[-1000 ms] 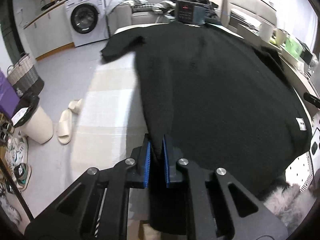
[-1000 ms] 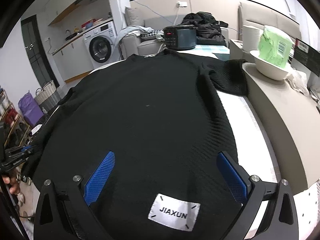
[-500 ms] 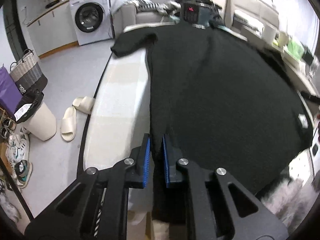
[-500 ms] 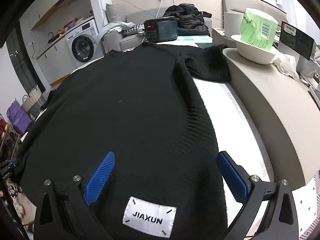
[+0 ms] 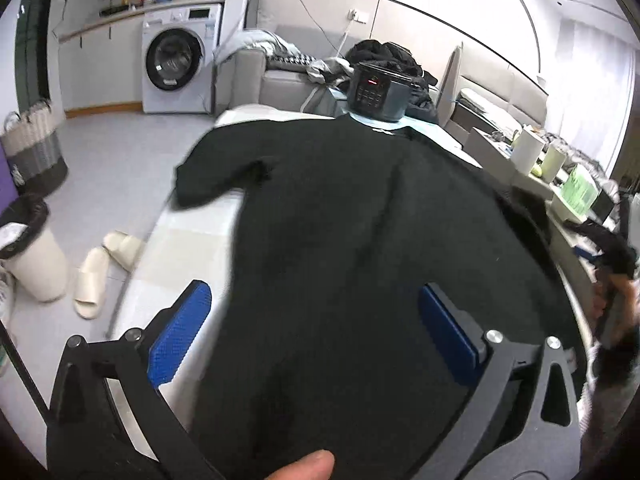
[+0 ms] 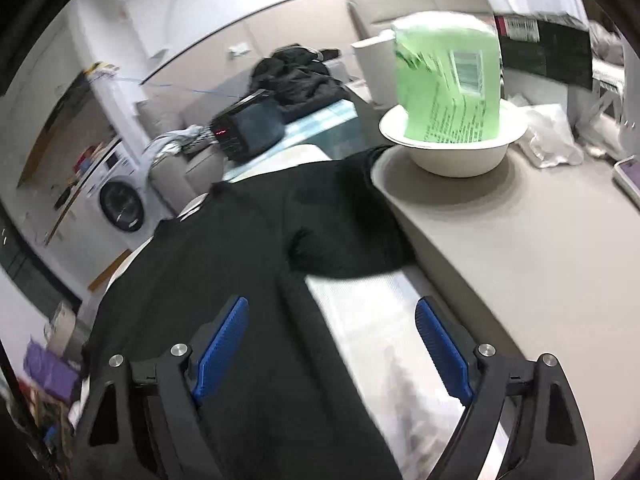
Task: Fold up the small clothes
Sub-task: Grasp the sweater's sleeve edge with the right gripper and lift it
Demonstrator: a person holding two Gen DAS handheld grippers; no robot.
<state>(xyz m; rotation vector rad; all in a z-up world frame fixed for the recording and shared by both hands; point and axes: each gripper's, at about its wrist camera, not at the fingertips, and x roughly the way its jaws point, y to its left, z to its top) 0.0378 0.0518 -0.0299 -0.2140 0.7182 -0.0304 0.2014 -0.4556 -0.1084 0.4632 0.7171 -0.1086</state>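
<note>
Two tools, both released: left tool [image 5: 316, 332] jaws have just sprung wide, black sweater [image 5: 360, 240] lying slack between them; right tool [image 6: 332, 344] jaws narrowing, straddling its side edge. Sweater spread flat ahead on worktop [image 5: 188, 248], presumably for folding.

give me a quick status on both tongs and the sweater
Left tongs just opened, sweater released, flat on table. Right tongs open, closing slightly, over sweater's edge. White bowl near right sleeve.
</note>
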